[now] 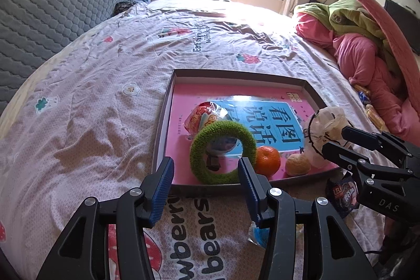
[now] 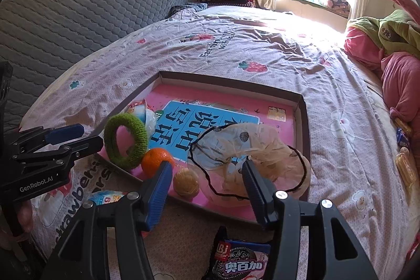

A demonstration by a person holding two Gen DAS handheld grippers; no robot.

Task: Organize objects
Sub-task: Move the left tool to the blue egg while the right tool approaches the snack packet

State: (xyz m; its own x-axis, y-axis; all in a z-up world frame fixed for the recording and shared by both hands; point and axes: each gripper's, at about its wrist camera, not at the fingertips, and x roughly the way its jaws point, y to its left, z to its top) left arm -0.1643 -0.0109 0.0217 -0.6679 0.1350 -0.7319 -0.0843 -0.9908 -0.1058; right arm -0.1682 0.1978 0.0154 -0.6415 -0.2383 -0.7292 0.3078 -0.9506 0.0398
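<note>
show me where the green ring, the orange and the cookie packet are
green ring [image 1: 223, 152], left wrist view, on its fuzzy band at lower left
orange [image 1: 267, 160], left wrist view, middle of the peel
cookie packet [image 2: 240, 264], right wrist view, on the printed front

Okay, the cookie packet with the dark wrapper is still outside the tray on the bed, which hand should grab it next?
Probably the right. The cookie packet lies just below the right tool, whose jaws are open and empty. The left tool sits further off, nearer the green ring in the tray.
</note>
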